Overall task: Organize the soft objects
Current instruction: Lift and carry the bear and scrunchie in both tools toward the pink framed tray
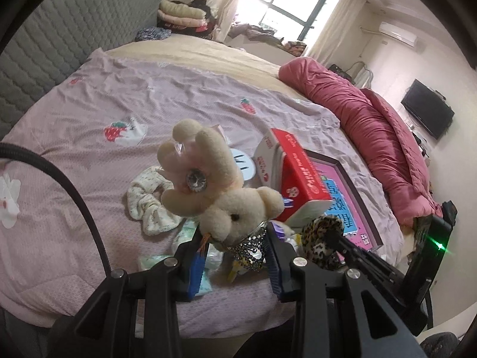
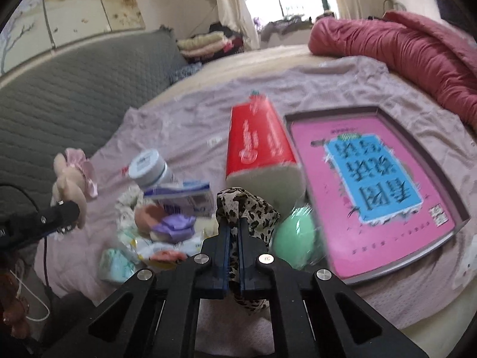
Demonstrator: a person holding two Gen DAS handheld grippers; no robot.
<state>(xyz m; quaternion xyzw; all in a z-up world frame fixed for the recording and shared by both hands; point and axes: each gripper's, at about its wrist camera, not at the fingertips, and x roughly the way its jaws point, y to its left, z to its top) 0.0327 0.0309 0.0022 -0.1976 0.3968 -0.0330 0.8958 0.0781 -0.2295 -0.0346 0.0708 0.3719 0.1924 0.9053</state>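
A beige plush rabbit with a pink bow and a gem hangs above the bed, my left gripper shut on its neck. From the right wrist view the same rabbit shows at the far left, sticking out of the left gripper. My right gripper is shut on a leopard-print scrunchie, low over the pile near the bed's front edge. That scrunchie also appears right of the rabbit in the left wrist view.
On the lilac sheet lie a red tissue pack, a pink tray with a blue label, a green egg-shaped sponge, a white jar, a floral scrunchie, a purple scrunchie and several small packets. A red duvet lines the far side.
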